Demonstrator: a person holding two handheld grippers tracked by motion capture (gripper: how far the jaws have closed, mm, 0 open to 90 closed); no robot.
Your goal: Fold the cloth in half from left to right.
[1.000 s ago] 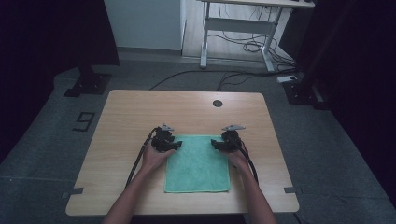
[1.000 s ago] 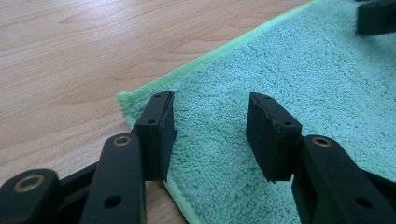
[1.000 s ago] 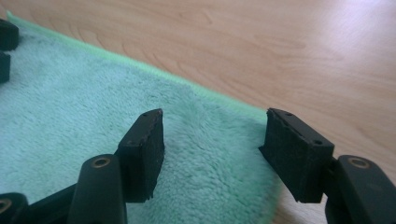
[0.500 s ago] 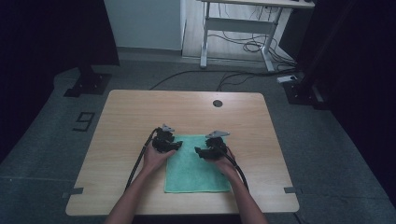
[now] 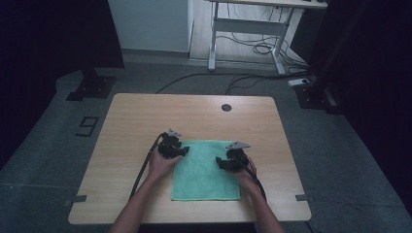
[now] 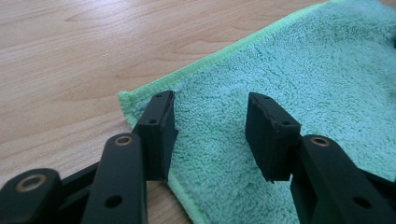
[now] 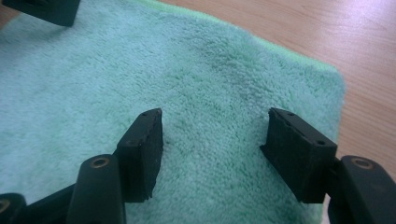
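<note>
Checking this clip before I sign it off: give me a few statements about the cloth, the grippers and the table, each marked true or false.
1. A green cloth lies flat on the wooden table. True.
2. The left gripper has its jaws clamped shut on a fold of the cloth. False: in the left gripper view its jaws stand apart over the cloth's corner, with no fold pinched between them.
3. The right gripper is over the cloth with its jaws apart. True.
4. The cloth is crumpled into a ball. False: it is spread out as a rectangle.
5. A dark round hole sits near the table's far edge. True.
6. A cup stands beside the cloth. False: only the cloth and the grippers are on the table.
</note>
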